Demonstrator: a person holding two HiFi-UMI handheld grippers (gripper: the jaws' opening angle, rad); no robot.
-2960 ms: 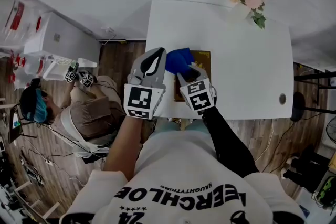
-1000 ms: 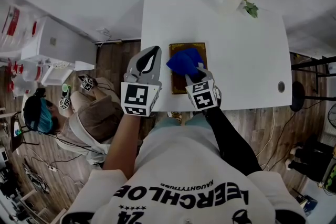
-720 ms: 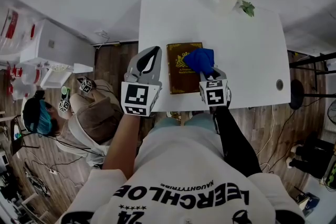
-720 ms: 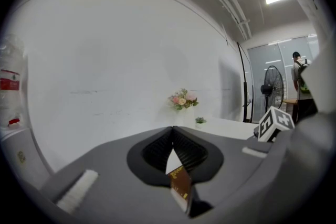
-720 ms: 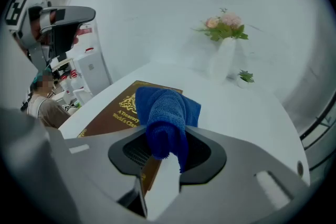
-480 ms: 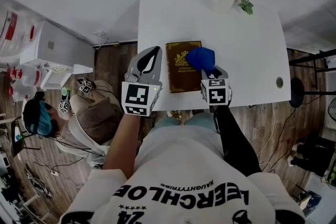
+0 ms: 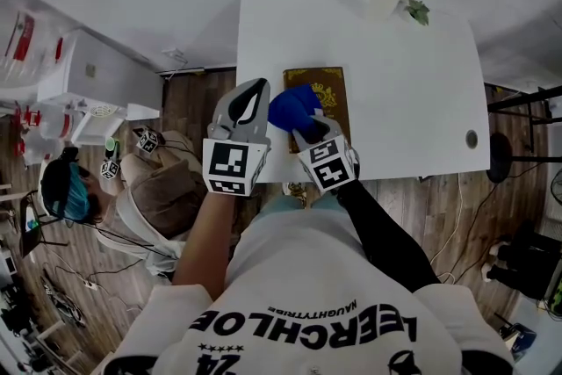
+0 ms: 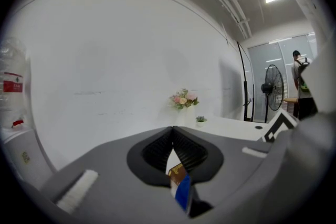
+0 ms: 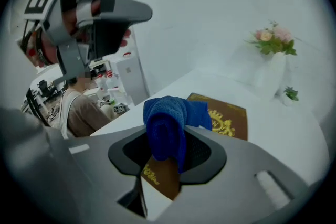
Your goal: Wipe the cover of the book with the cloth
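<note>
white table (image 7: 404, 83), cloth (image 7: 294, 108) over book (image 7: 330, 90) near edge

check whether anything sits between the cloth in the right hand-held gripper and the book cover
Nothing visible does: the blue cloth, clamped in the right hand-held gripper, hangs directly over the brown book and its bare cover.

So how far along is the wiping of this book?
Done: the cloth is picked up, clamped in the right gripper. In hand: it is over the left part of the book cover, likely mid-wipe. Left: the right part of the cover, though cleanliness can't be judged. The left gripper idles, shut.
</note>
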